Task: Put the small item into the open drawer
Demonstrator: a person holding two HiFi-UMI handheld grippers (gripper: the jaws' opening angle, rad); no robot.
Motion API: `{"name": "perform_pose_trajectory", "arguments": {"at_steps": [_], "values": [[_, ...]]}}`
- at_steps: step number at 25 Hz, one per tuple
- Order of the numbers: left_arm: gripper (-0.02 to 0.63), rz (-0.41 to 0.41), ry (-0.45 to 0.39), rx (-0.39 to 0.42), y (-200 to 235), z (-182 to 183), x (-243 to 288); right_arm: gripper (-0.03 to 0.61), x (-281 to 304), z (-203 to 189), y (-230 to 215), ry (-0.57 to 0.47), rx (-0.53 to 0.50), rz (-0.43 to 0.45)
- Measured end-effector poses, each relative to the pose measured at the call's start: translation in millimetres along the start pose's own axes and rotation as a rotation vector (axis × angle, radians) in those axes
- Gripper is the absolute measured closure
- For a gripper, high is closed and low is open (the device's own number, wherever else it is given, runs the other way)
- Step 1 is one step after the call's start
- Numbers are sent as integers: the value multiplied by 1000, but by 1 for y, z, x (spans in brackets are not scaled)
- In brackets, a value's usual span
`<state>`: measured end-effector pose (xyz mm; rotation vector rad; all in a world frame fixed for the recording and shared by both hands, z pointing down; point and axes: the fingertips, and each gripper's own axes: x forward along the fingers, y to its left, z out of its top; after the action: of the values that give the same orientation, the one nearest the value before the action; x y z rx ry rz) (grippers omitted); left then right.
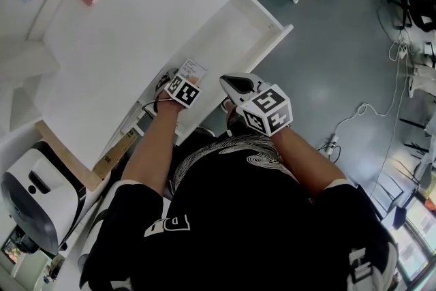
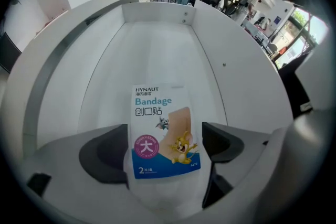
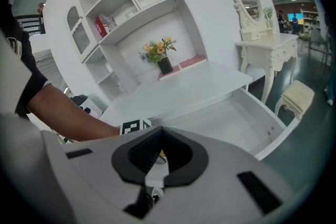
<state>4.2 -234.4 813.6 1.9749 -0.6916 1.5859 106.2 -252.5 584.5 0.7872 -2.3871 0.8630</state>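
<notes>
There are two grippers, one bandage packet point(image 2: 164, 113) and one open drawer point(image 2: 157, 44). The left gripper point(image 2: 165, 145) reaches out over the drawer's near end. Its fingers are closed on the packet's clear lower part. The flat white-and-blue packet, printed with a cartoon cat and mouse, sticks out ahead over the drawer's bare floor. At its 3 o'clock hovers the right gripper point(image 3: 156, 161), fingers pressed together on nothing.

The bandage packet point(image 2: 164, 128) is glossy printed film; the drawer point(image 2: 157, 44) is smooth, white, faintly sheeny; the left hand-held gripper point(image 2: 165, 148) has matt black pads point(image 2: 106, 157)
</notes>
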Motion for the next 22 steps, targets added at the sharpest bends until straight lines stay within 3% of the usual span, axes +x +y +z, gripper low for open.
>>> {"name": "perform_pose_trajectory", "arguments": {"at_steps": [10, 22], "values": [[187, -1, -28, -46, 2, -1, -25, 569, 6, 6, 18, -2, -34, 19], [190, -47, -185, -94, -4, -5, -90, 569, 18, 17, 61, -15, -103, 23]]}}
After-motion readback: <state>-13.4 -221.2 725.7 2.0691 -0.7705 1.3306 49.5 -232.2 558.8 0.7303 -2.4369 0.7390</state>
